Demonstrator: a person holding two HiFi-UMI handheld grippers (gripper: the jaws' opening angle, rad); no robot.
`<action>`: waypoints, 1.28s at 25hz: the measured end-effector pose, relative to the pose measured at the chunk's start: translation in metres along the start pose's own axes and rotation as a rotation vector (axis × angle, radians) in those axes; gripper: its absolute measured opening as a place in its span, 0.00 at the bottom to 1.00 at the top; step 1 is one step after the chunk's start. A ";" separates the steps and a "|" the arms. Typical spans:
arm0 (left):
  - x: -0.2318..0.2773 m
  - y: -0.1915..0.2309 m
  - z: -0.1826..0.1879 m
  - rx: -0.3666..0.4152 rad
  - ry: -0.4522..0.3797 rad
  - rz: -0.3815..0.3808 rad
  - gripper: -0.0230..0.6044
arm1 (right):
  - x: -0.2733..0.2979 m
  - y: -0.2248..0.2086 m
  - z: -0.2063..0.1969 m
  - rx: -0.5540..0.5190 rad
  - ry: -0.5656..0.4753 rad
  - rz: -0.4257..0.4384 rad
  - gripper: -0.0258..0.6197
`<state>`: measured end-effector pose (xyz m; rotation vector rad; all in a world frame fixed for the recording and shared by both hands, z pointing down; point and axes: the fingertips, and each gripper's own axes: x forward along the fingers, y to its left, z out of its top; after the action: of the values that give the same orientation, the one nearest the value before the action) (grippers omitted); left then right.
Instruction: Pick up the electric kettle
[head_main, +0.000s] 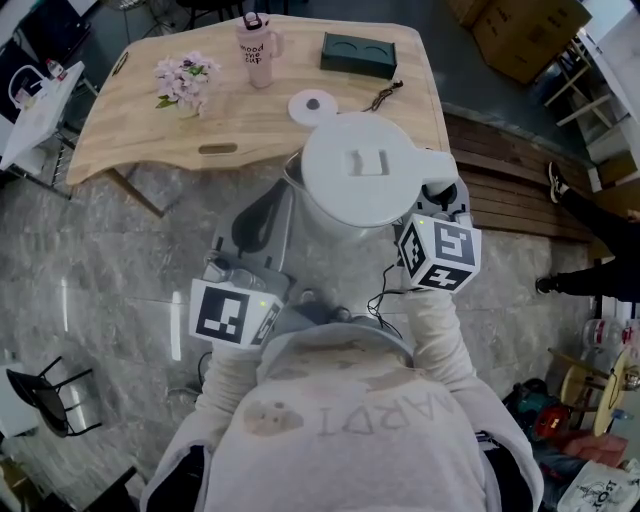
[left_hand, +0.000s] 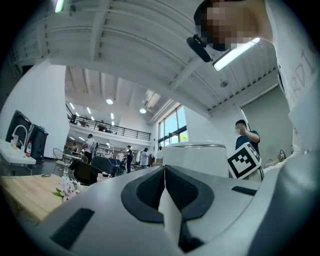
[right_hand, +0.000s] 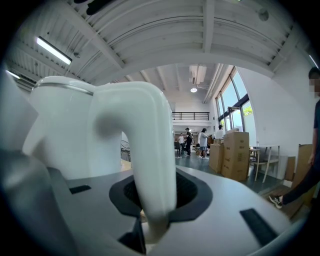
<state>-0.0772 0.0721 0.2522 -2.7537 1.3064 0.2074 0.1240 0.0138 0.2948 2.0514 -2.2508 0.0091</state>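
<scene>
a person in a pale sweatshirt is holding a white electric kettle (head_main: 365, 170) up in front of the chest, on the near side of a wooden table (head_main: 250, 130). the right gripper (head_main: 440, 197) is clenching the kettle's curved handle (right_hand: 145, 150). only the right gripper view is showing that grip plainly, with the dark pads pressing on either side of the white handle and the kettle's body (right_hand: 65, 130) filling the left of the frame. from the head view the jaws themselves are mostly tucked under the lid's edge.

the left gripper (head_main: 262, 225) is sitting just left of the kettle. in its own view its jaws (left_hand: 164, 172) are closing against each other at the tips. a pale sliver is showing in the seam nearer the camera, and what it is cannot be told. the kettle (left_hand: 195, 159) is standing a little beyond them to the right, with the right gripper's marker cube (left_hand: 244, 160) beside it.

the head view alone is laying out the tabletop: a round white kettle base (head_main: 312, 105) near the middle, a pink tumbler (head_main: 258, 48) and a dark box (head_main: 358, 55) at the far edge, and a small bunch of flowers (head_main: 185, 78) to the left. the gripper views are instead opening onto a tall hall, with people standing far off and cardboard boxes (right_hand: 235, 152) stacked on the right.
</scene>
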 end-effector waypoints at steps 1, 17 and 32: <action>-0.001 -0.002 0.001 -0.001 0.000 0.003 0.06 | -0.004 -0.001 0.000 0.002 -0.002 0.001 0.17; -0.011 -0.024 0.006 0.013 -0.002 0.026 0.06 | -0.034 -0.012 0.005 0.038 -0.025 0.026 0.17; -0.015 -0.022 0.012 0.033 -0.013 0.045 0.06 | -0.034 -0.010 0.011 0.040 -0.036 0.038 0.17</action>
<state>-0.0709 0.0988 0.2430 -2.6932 1.3573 0.2051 0.1367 0.0461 0.2811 2.0447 -2.3289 0.0194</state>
